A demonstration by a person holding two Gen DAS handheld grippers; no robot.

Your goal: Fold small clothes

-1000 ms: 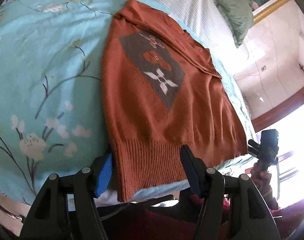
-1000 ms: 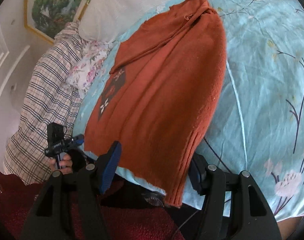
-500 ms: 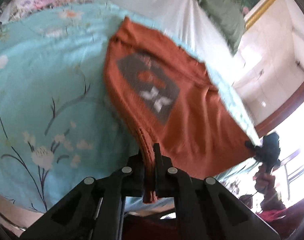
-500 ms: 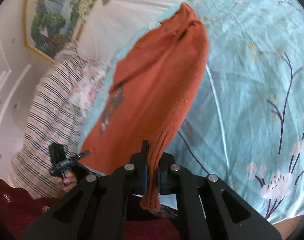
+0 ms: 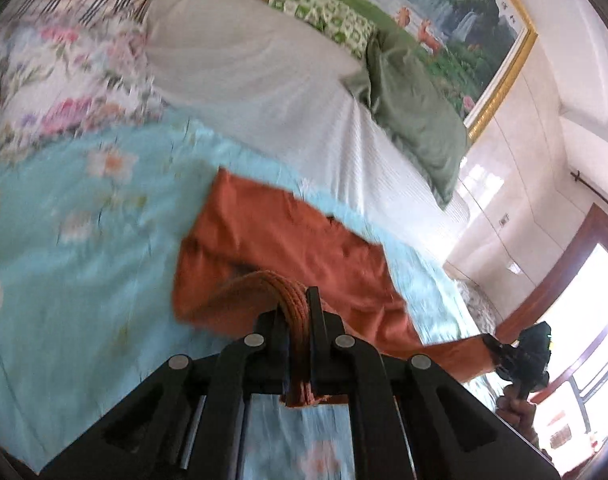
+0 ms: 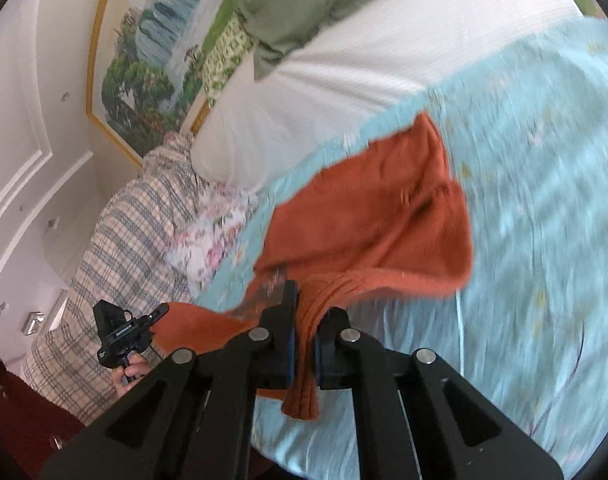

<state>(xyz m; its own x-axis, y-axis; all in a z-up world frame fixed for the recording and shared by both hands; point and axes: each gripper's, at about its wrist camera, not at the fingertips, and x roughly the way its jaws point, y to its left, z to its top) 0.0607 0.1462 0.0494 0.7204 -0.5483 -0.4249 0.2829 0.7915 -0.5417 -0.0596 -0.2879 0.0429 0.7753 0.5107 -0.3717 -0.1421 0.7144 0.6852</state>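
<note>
Left gripper pinching ribbed hem of orange sweater; right gripper pinching same hem. Hem raised above bed; collar end resting on floral sheet.

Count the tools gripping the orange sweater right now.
2. The left tool is shut on the orange sweater at one corner of its ribbed hem, the right tool on the other. Both corners hang lifted above the blue floral bedspread.
</note>
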